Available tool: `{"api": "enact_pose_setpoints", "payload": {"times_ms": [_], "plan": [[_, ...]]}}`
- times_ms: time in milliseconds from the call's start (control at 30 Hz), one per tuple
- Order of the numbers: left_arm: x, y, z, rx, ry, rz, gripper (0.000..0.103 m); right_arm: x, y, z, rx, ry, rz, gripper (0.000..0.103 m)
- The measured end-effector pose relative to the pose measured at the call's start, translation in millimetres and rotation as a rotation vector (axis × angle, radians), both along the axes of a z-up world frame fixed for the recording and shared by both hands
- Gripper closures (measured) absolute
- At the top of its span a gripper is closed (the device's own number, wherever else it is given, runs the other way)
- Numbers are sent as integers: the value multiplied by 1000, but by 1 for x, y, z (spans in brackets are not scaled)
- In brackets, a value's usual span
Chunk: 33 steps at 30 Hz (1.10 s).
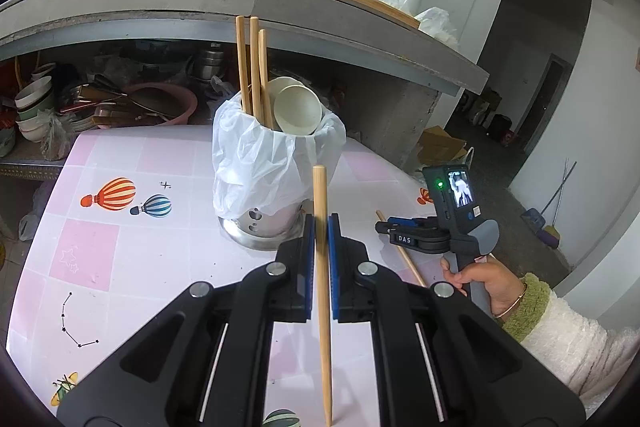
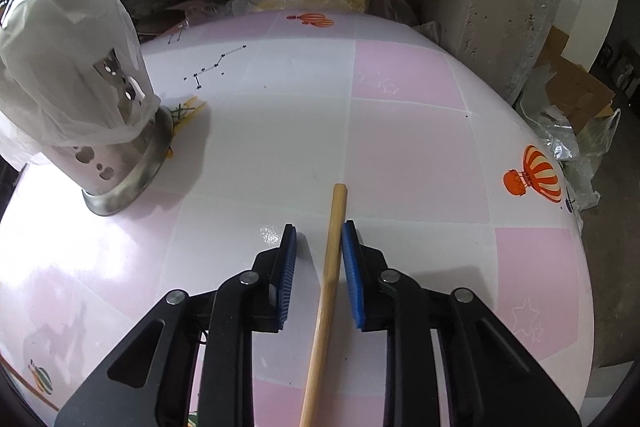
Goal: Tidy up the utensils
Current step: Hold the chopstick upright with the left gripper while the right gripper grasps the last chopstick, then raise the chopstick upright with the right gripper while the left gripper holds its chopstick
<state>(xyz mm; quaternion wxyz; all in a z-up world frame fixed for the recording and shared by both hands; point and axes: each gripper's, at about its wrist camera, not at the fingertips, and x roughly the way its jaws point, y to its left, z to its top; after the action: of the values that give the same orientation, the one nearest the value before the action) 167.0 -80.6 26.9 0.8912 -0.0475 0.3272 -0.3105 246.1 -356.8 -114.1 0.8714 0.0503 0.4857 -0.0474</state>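
Here the left gripper (image 1: pixel 321 259) was clamped on a chopstick (image 1: pixel 322 291) near the holder (image 1: pixel 276 163). The right gripper (image 2: pixel 319 275) stood partly open around a second chopstick (image 2: pixel 326 291) lying on the table (image 2: pixel 400 147) (light, stiff, smooth, probably); one pad seemed touching, and mid-shaft looked best.

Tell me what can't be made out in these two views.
- Utensil holder inside: left wrist view, white plastic bag hides the lower ends of the chopsticks and spoons.
- Table chopstick: right wrist view, bottom edge cuts off its near end.
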Motion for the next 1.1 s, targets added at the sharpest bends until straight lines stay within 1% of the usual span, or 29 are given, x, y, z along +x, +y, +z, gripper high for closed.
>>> {"api": "enact_pose_setpoints", "payload": {"times_ms": [133, 300, 367, 467, 667, 833, 1100], "plan": [[0, 0, 0, 1, -1, -1, 97, 0, 1, 0, -4, 1, 6, 83], [0, 0, 0, 1, 1, 1, 97, 2, 2, 1, 13, 2, 12, 93], [0, 0, 0, 2, -1, -1, 97, 2, 3, 1, 24, 3, 12, 95], [0, 0, 0, 0, 0, 0, 97, 2, 2, 0, 45, 3, 0, 95], [-1, -1, -1, 2, 2, -1, 97, -3, -3, 0, 124, -5, -16, 96], [-1, -1, -1, 1, 2, 0, 97, -13, -6, 12, 162, -49, -27, 96], [-1, -1, -1, -1, 4, 0, 97, -43, -12, 49, 204, -158, -29, 96]]}}
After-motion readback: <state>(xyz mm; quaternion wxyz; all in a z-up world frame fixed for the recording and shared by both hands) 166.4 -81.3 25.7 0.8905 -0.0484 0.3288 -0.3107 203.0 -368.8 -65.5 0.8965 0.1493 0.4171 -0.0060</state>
